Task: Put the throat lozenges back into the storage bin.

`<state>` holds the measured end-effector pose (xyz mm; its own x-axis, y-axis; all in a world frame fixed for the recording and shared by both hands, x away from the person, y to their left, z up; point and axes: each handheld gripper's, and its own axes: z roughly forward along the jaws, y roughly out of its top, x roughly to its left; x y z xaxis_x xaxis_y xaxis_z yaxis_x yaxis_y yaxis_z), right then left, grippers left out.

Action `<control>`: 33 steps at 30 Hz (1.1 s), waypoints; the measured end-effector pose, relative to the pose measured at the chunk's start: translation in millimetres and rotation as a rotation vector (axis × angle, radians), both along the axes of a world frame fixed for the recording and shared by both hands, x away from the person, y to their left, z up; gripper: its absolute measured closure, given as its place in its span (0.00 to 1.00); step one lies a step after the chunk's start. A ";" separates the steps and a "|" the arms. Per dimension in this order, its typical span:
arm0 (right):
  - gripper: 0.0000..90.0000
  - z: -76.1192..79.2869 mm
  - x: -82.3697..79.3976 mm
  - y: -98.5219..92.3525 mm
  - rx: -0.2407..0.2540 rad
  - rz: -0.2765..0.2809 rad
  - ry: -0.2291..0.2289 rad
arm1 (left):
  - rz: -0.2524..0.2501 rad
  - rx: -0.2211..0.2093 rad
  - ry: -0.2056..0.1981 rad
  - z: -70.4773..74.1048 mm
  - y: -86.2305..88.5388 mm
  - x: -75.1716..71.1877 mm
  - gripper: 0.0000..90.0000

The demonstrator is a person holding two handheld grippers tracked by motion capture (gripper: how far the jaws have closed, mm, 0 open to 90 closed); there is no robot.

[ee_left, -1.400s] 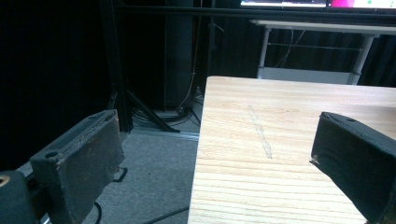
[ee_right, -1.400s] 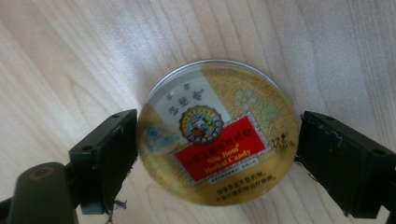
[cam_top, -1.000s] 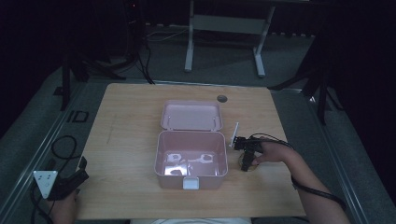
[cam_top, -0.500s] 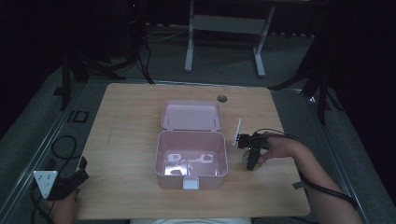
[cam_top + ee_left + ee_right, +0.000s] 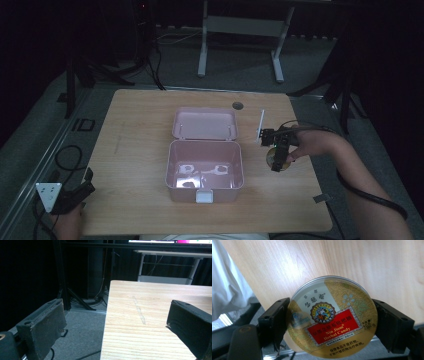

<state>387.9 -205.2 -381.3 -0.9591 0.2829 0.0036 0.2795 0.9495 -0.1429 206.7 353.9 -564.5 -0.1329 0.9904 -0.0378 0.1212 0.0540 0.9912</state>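
Right tool (image 5: 276,159) was clamped on a round candy tin (image 5: 332,316), one black jaw pressed against each side of its rim in the right gripper view, the printed gold-and-red lid facing the camera. Seen from the high view, the tin (image 5: 278,158) sat at about three o'clock from the open pink box (image 5: 204,167), just beside its right wall and over the counter (image 5: 135,130); whether the tin touched the wood I could not tell. The person's right forearm came in from the five o'clock corner of the counter and ran up toward the tool, the right hand (image 5: 312,144) wrapped around it from the three o'clock side, with the jaws pointing down toward six o'clock.

Left tool (image 5: 75,195) lay low at the counter's seven o'clock corner, well apart from the box, with the left hand behind it at the bottom edge. In the left gripper view its jaws stood wide apart with nothing between them, one over the floor and one over the counter edge.
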 end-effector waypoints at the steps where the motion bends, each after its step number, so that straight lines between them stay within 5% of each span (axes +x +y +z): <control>1: 0.22 7.0 -0.5 0.6 -0.007 0.007 -0.008 | -0.001 0.000 0.001 0.0 -0.1 0.1 0.03; 6: 0.22 40.3 -5.2 4.2 0.016 0.024 -0.024 | -0.001 0.000 0.002 0.1 -0.1 0.1 0.03; 10: 0.22 51.5 -6.7 8.3 0.023 0.034 -0.038 | -0.001 0.001 0.003 0.1 -0.1 0.1 0.03; 22: 0.22 46.6 -12.1 37.5 0.054 0.107 -0.007 | 0.001 0.001 0.003 0.0 -0.1 0.2 0.03; 33: 0.22 40.5 -14.3 91.1 0.031 0.194 -0.005 | -0.005 -0.004 -0.001 0.1 0.4 -0.2 0.03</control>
<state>373.6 -114.1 -340.8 -0.9957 0.0930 0.0050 0.0918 0.9894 -0.1121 206.4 354.2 -564.5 -0.1278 0.9909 -0.0416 0.1206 0.0571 0.9911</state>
